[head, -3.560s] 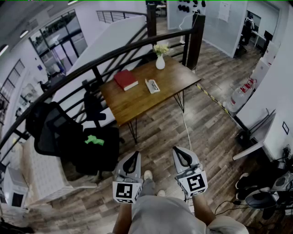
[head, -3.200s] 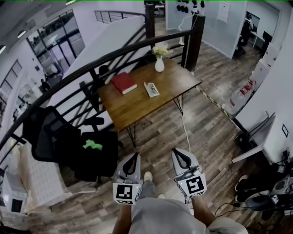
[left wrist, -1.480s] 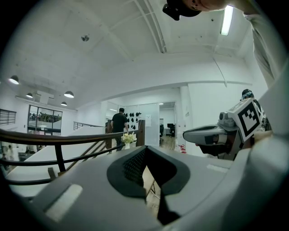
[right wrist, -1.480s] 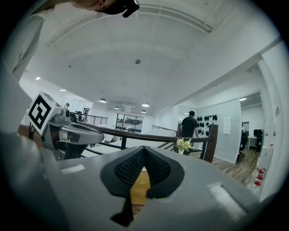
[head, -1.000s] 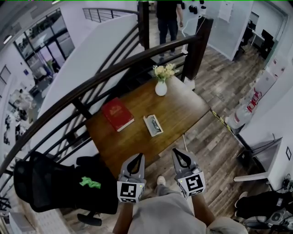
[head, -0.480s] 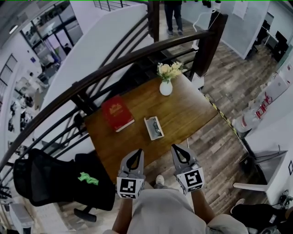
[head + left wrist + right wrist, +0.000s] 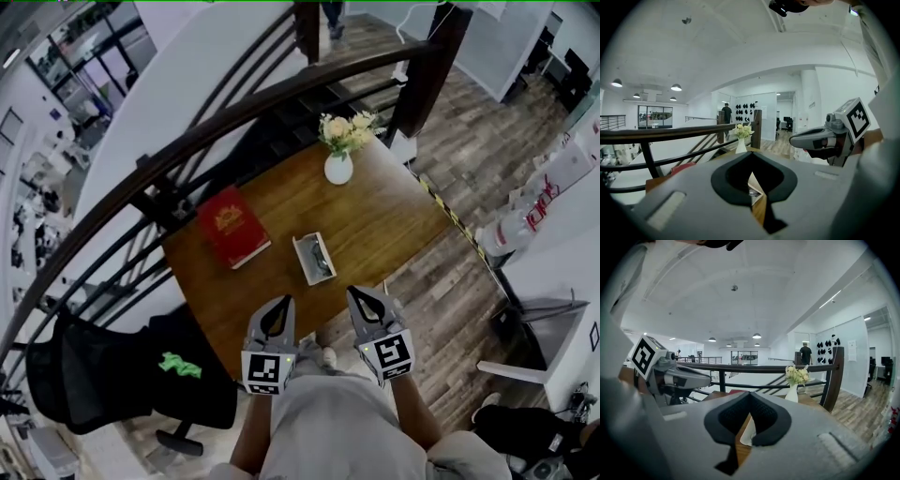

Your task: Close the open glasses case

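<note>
**Both grippers shut and empty, glasses case open on the table**

In the head view, we see the glasses case lying open on the wooden table, near the middle of the table's near half. Its long axis runs away from us, with the far end leaning a little to the left, toward the red book. The book lies just to the left of the case, apart from it. A white vase with flowers stands further back, by the dark railing. The left gripper and the right gripper hang side by side over the near edge of the table, both pointing toward the case and both apart from it.

In the left gripper view, the jaws stand together at their tips and hold nothing. Through the narrow gap under the tips we see a small part of the case.

In the right gripper view, the jaws also meet at the tips, with nothing between them. A white piece of the case shows in the gap below.
</note>
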Demonstrator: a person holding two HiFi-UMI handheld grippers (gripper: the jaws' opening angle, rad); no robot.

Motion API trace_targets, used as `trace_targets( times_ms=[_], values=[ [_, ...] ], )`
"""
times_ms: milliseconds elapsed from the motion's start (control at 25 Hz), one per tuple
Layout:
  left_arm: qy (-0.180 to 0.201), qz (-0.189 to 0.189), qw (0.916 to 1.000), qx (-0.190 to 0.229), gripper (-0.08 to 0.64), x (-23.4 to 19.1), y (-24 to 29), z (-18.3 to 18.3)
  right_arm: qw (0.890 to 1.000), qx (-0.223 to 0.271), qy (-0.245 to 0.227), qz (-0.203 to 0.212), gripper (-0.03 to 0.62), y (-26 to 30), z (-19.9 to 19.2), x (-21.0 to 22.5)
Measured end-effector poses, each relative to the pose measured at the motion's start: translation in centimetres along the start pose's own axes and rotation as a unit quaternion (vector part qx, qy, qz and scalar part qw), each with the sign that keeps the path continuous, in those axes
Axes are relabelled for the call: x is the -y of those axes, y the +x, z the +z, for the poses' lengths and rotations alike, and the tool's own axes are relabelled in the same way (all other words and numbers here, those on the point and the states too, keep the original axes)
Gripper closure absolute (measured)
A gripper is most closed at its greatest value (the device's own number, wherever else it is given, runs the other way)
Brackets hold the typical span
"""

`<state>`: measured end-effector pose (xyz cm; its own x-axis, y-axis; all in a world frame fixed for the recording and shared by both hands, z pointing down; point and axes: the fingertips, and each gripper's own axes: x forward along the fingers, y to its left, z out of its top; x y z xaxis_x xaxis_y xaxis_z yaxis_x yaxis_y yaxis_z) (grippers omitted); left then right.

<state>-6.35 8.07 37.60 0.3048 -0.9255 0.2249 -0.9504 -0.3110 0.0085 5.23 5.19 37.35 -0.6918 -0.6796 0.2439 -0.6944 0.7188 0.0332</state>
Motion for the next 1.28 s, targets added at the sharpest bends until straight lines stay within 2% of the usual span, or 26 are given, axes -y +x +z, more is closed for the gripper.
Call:
trace_targets(
  times_ms=[480, 840, 1280],
  values=[
    [-0.020, -0.068, 0.9965, -0.045, 0.541, -2.9, 6.1, -5.3, 0.997, -0.077, 0.012, -0.018, 0.589, 5.7, -5.3, 1.0],
    [-0.049, -0.093, 0.9908, -0.085, 0.540, -3.9, 9.6, -9.3, 0.990, -0.134, 0.019, -0.033, 0.589, 8.4, -10.5, 1.9],
    [-0.056, -0.080, 0.9837, -0.151, 0.506, -3.9, 13.1, -14.8, 0.983, -0.184, 0.018, -0.002, 0.589, 11.9, -15.9, 3.4]
  ],
)
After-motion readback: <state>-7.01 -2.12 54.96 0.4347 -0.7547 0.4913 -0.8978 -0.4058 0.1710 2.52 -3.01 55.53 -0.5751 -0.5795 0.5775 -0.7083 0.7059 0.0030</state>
